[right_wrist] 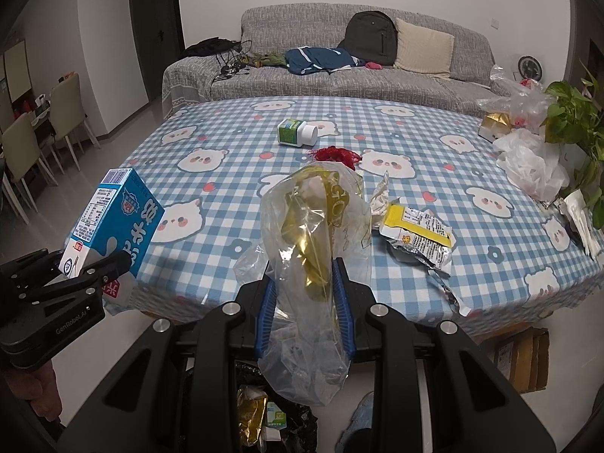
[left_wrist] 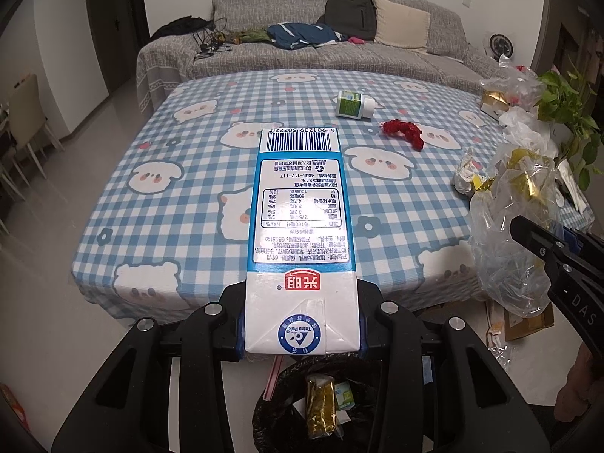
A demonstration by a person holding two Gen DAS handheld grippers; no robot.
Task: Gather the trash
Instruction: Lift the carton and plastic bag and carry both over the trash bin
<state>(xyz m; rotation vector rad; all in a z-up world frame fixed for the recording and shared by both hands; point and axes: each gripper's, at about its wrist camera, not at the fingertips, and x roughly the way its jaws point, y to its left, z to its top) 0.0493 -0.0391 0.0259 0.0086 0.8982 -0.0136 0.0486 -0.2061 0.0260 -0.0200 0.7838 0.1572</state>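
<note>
My left gripper [left_wrist: 302, 324] is shut on a blue and white milk carton [left_wrist: 300, 234], held above a black-lined trash bin [left_wrist: 313, 411] that holds wrappers; the carton also shows in the right wrist view [right_wrist: 113, 219]. My right gripper [right_wrist: 305, 302] is shut on a clear plastic bag [right_wrist: 313, 249] with gold scraps inside, held over the same trash bin [right_wrist: 264, 415]; the bag also shows in the left wrist view [left_wrist: 509, 234]. On the table lie a green-labelled white bottle [right_wrist: 296, 133], a red mesh scrap [right_wrist: 336, 154] and a torn yellow wrapper [right_wrist: 415, 230].
The table with the blue checked cloth [right_wrist: 226, 173] stands in front of a grey sofa [right_wrist: 339, 75]. Plastic bags [right_wrist: 528, 162] and a plant [right_wrist: 573, 113] crowd its right edge. A cardboard box [right_wrist: 524, 355] sits on the floor at right. Chairs [right_wrist: 34, 147] stand at left.
</note>
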